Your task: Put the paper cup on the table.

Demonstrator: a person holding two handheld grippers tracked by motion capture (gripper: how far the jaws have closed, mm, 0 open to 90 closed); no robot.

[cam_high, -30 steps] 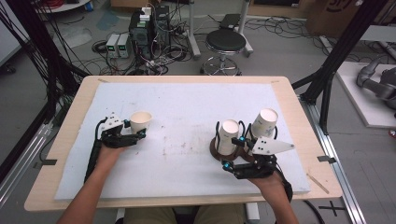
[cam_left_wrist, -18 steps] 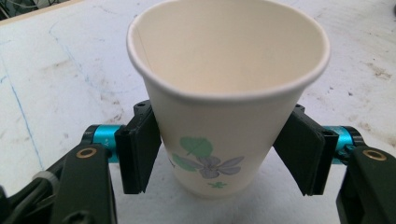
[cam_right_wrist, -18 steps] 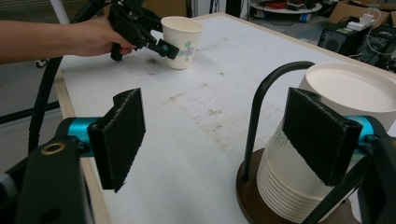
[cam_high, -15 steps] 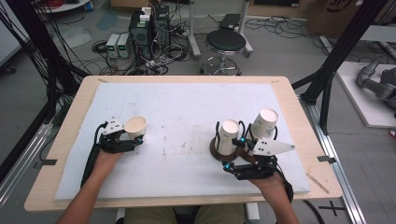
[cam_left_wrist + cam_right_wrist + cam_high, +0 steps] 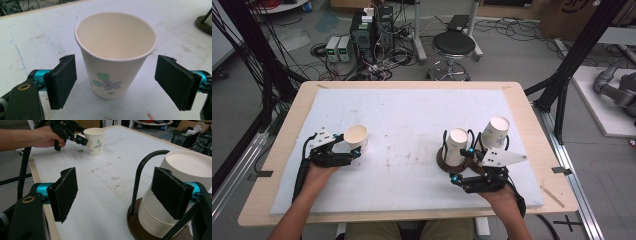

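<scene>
Left gripper view shows your left gripper (image 5: 115, 82) with jaws that have just been opening, pads clear of the paper cup (image 5: 115, 53) standing upright between them on the left of the white table mat (image 5: 412, 115). Your right gripper (image 5: 120, 197) gapes beside the cup stack (image 5: 175, 195).

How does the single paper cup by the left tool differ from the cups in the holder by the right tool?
The single cup stands upright, mouth up, alone on the white mat; the stacked cups sit nested mouth down in a dark wire holder. The single cup's flower print shows; the stack shows mostly ribbed rims. Both are white paper cups.
</scene>
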